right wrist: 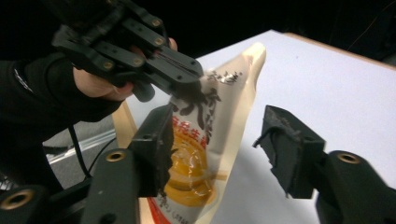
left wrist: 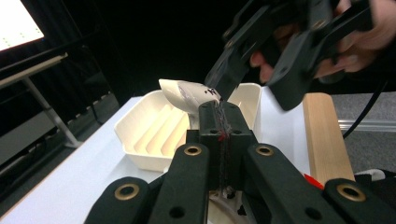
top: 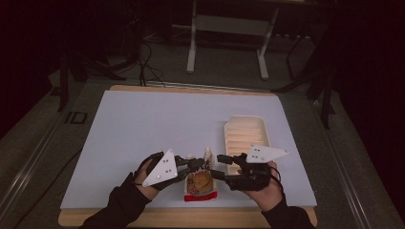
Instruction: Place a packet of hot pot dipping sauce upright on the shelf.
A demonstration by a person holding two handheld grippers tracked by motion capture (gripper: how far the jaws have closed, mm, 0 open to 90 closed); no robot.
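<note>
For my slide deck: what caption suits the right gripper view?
Left tool pinches the snack pouch upright while the open right tool straddles it.

a wooden-edged table (top: 86,218) carries a pale white sheet (top: 153,124) over nearly its whole top, and on the sheet lie a ribbed cream tray (top: 246,133) at the right and a snack pouch (top: 200,183) near the front edge.

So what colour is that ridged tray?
Cream white; the ridged tray shows best in the left gripper view.

Pouch (top: 200,181) seemingly just left of tray (top: 246,133).
</note>
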